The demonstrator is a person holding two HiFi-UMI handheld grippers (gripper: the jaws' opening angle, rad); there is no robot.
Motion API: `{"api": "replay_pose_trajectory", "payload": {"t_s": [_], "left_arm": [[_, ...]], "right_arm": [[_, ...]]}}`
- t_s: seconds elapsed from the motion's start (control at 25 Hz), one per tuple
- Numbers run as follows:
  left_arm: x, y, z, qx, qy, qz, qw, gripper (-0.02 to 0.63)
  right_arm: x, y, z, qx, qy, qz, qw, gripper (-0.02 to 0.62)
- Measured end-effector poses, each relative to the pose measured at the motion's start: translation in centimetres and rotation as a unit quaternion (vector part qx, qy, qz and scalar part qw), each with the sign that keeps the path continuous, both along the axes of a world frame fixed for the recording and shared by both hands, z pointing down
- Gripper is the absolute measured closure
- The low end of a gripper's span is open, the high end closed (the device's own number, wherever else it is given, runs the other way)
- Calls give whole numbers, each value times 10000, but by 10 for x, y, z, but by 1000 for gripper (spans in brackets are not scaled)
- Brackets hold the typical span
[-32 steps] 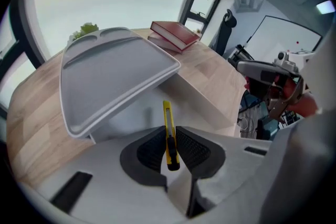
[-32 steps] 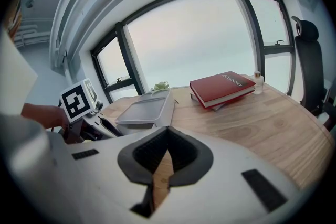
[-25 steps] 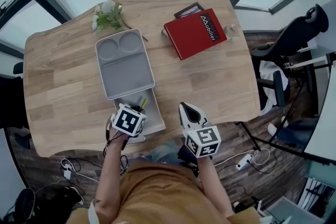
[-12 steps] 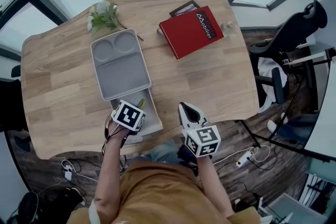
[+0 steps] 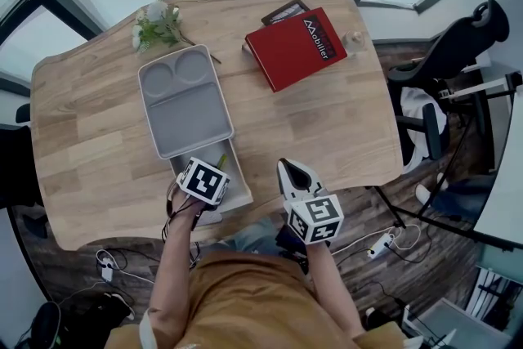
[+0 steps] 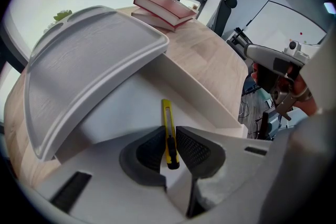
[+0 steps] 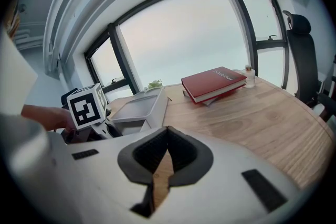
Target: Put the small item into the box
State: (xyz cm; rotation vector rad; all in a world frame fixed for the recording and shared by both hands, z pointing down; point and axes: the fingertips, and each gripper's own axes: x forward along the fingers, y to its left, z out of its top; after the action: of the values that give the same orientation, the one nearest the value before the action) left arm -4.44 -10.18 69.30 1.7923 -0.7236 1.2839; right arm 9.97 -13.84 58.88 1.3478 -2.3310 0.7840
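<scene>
Left gripper [image 6: 169, 147]: your jaws pinch the yellow cutter [image 6: 167, 128] by its rear end. Its front end points away from you, over the inside of the box.
Yellow cutter: it is held above the box's white floor. You cannot tell from these views whether its tip touches that floor.
Right gripper [image 7: 167, 136]: your jaw tips are pressed together with nothing between them. It sits over the near edge of the table [image 5: 335, 123], just right of the box and apart from it.
Box [image 6: 197, 89]: white and open at its near end, it stands at the table's near edge, with your left gripper at that opening.
Lid [image 6: 89, 55]: grey, with two round wells at its far end, it lies tilted, its near end over the box's far part.
Red book [image 5: 296, 50]: it lies to the far right of the lid, well apart from it, on a darker flat thing.
Small jar [image 5: 355, 38]: it stands just beside the book's right edge.
Flowers [image 5: 157, 22]: they lie at the table's far edge, just beyond the lid's far left corner.
Office chair [image 5: 462, 45]: it stands off the table, to your right.
</scene>
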Motion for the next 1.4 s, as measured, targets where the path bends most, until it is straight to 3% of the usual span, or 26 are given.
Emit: {"api": "replay_pose_trajectory", "payload": {"t_s": [0.24,0.6,0.8,0.92,1.16,1.4], "left_arm": [[3,-11,-5,310,76,122,9994,543],[3,-10,-11,277,275,-48,9992,541],[2,-12,-23,364,643,-253,9969,541],[1,-16,-35,565,965,-493,9925,546],[-4,-25,-64,1171,1222,-810,9822,595],[-7,-28,-95,1479,2056,-1403,9572,601]], "right_arm": [[2,2,2,-27,7,38,10000,591],[-2,-1,-2,23,-2,-5,10000,591],[-6,-3,-8,90,-11,-55,9999,591],[-8,-3,-13,145,-17,-85,9999,591],[-14,-3,-27,363,21,-182,9992,591],[-17,0,-49,634,20,-154,9979,591]]}}
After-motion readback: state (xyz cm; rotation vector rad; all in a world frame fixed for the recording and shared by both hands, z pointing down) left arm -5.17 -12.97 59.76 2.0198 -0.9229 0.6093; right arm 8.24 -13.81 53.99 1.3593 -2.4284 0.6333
